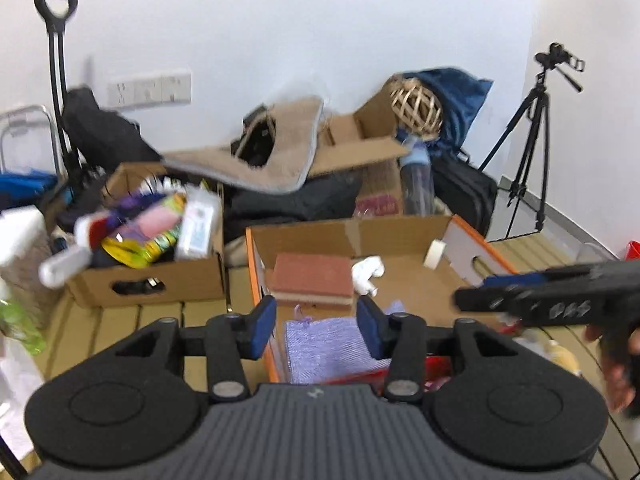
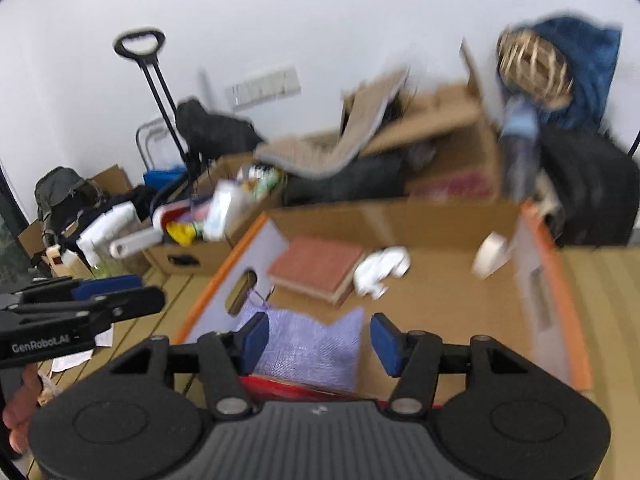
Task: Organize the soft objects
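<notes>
"GenRobot.AI" stands in white letters on the side of the left gripper [image 2: 116, 294]; no other text reads clearly.

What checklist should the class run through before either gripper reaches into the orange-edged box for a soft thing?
1. Left gripper open and holding nothing: ok.
2. Right gripper open and holding nothing: ok.
3. Purple mesh bag in view and uncovered: ok.
4. Grippers apart from each other: ok.
5. White crumpled cloth free of the red pad: cannot tell, they lie close.
6. Sharp picture for aiming: not ok, the right wrist view is blurred.
</notes>
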Action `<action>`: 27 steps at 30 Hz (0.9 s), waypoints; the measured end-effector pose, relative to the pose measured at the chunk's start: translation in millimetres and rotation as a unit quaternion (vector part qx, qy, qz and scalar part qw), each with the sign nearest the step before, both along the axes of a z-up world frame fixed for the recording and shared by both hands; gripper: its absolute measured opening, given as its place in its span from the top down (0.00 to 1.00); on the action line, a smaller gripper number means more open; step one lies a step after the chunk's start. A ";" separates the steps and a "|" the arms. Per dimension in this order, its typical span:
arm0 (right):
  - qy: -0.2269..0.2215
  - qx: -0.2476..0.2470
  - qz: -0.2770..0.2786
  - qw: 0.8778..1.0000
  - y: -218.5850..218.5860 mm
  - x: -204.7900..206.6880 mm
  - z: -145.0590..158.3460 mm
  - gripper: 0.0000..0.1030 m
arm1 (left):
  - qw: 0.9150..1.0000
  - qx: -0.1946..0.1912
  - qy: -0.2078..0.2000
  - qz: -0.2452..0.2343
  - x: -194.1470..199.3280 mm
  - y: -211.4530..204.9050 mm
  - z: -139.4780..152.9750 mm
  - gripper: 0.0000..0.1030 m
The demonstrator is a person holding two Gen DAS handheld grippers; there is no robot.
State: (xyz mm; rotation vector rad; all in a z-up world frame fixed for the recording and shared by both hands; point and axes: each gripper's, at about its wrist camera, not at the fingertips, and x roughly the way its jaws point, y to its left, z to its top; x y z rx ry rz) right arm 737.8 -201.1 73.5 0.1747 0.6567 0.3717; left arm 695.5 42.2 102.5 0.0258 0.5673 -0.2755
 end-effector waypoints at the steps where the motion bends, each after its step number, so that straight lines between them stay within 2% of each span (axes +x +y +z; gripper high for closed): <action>1: -0.009 -0.004 0.001 1.000 -6.0 -12.4 12.4 0.46 | 1.000 0.000 -0.006 0.003 -10.3 1.1 7.8 0.53; 4: -0.053 -0.037 -0.002 0.998 -25.5 -61.2 51.4 0.39 | 1.000 -0.001 -0.020 0.018 -46.1 6.5 33.2 0.51; 7: -0.086 -0.070 -0.022 0.994 -45.5 -106.3 80.2 0.35 | 0.999 -0.003 -0.041 0.029 -87.1 11.4 58.5 0.44; 11: -0.109 -0.067 -0.032 0.991 -65.4 -169.0 105.1 0.33 | 0.997 -0.010 -0.068 0.034 -150.6 10.5 79.4 0.38; 14: -0.134 -0.058 -0.034 0.989 -75.0 -222.7 107.1 0.28 | 0.994 -0.008 -0.097 0.042 -214.7 6.3 77.2 0.22; 17: -0.156 -0.061 -0.047 0.985 -78.2 -281.7 97.5 0.26 | 0.991 0.003 -0.116 0.059 -277.5 4.3 62.1 0.21; 21: -0.189 -0.080 -0.047 0.978 -69.1 -363.7 84.1 0.23 | 0.985 0.004 -0.155 0.079 -372.6 8.0 41.4 0.12; 24: -0.232 -0.106 -0.048 0.966 -58.8 -428.6 73.4 0.17 | 0.979 -0.004 -0.184 0.083 -438.7 14.1 30.4 0.05; 27: -0.265 -0.123 -0.059 0.954 -48.1 -491.8 59.3 0.14 | 0.973 0.004 -0.212 0.095 -494.0 13.7 21.4 0.01</action>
